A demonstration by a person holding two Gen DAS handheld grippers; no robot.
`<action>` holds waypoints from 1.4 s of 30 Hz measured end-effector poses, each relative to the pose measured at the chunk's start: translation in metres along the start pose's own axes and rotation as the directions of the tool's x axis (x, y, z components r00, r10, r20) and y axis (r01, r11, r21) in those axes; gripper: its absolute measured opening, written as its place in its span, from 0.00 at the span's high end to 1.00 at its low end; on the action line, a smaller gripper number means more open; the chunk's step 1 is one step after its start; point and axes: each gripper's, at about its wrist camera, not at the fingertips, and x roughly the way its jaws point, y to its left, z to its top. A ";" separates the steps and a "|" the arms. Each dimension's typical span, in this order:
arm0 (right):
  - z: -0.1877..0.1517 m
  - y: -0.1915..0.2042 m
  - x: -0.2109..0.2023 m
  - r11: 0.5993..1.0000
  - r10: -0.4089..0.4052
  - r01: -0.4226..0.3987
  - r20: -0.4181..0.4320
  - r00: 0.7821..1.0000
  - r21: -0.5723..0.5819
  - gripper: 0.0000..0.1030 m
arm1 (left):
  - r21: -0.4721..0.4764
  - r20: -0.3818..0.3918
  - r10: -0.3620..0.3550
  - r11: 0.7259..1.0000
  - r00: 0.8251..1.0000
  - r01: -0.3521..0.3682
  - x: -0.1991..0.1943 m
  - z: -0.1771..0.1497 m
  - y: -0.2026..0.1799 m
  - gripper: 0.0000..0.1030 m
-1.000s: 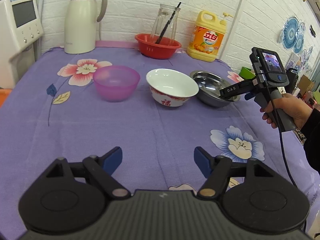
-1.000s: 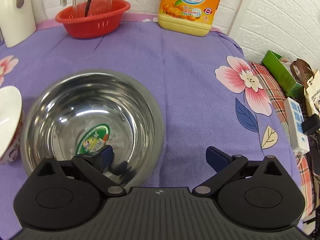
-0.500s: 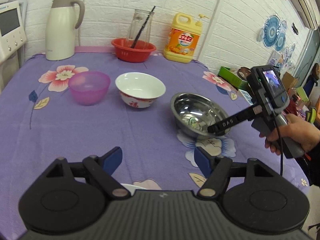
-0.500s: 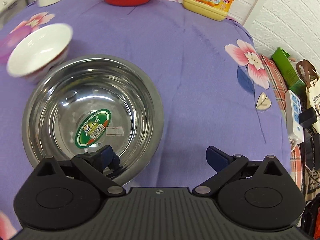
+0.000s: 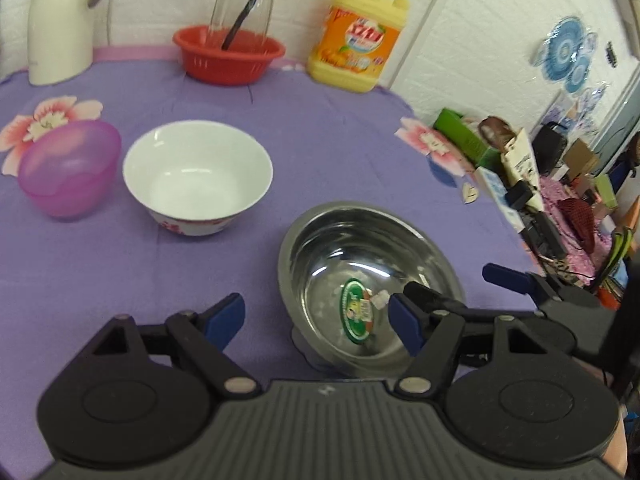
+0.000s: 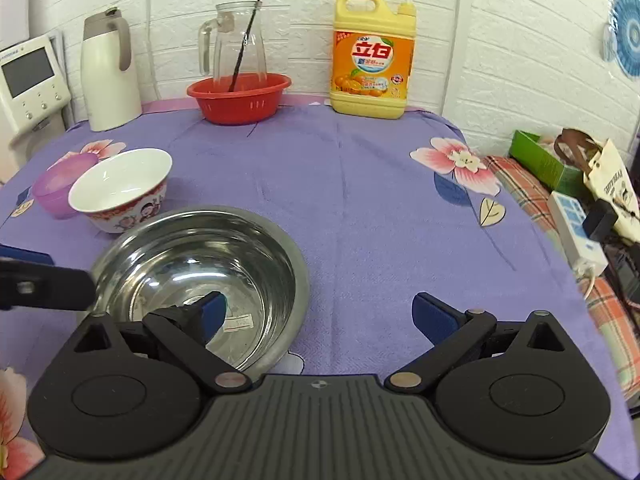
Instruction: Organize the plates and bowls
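A steel bowl (image 5: 360,256) (image 6: 208,248) sits on the purple cloth near the front. My right gripper (image 6: 318,316) is open, its left finger inside the bowl and its right finger outside the rim; it also shows in the left wrist view (image 5: 452,288). My left gripper (image 5: 316,318) is open and empty, its right finger over the steel bowl's near side. A white bowl with red pattern (image 5: 198,174) (image 6: 120,190) and a purple plastic bowl (image 5: 68,168) (image 6: 60,188) stand to the left.
At the back stand a red basket (image 6: 239,96) holding a glass jug, a yellow detergent bottle (image 6: 372,52) and a white thermos (image 6: 108,72). Boxes, a power strip (image 6: 572,224) and bags lie past the table's right edge.
The steel bowl has been dragged toward the table's front, away from the white bowl. My left gripper has swung right and closer, now reaching over the steel bowl.
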 end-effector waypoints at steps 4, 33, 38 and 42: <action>-0.008 -0.001 0.017 1.000 0.002 -0.002 0.002 1.000 0.030 0.00 | -0.036 -0.029 0.029 0.999 0.999 -0.030 0.021 0.000 0.008 0.31; -0.020 0.003 0.019 0.991 0.121 -0.121 0.015 0.993 0.063 0.00 | 0.028 0.008 0.070 0.997 0.997 -0.071 0.044 0.001 -0.008 0.35; -0.021 0.007 0.020 0.993 0.113 -0.113 0.014 0.994 0.036 0.00 | 0.052 0.015 0.090 0.994 0.996 -0.091 0.045 -0.001 -0.012 0.35; -0.020 0.007 0.023 0.996 0.091 -0.091 0.004 0.996 0.024 0.00 | 0.051 0.015 0.093 0.994 0.996 -0.094 0.045 -0.002 -0.013 0.36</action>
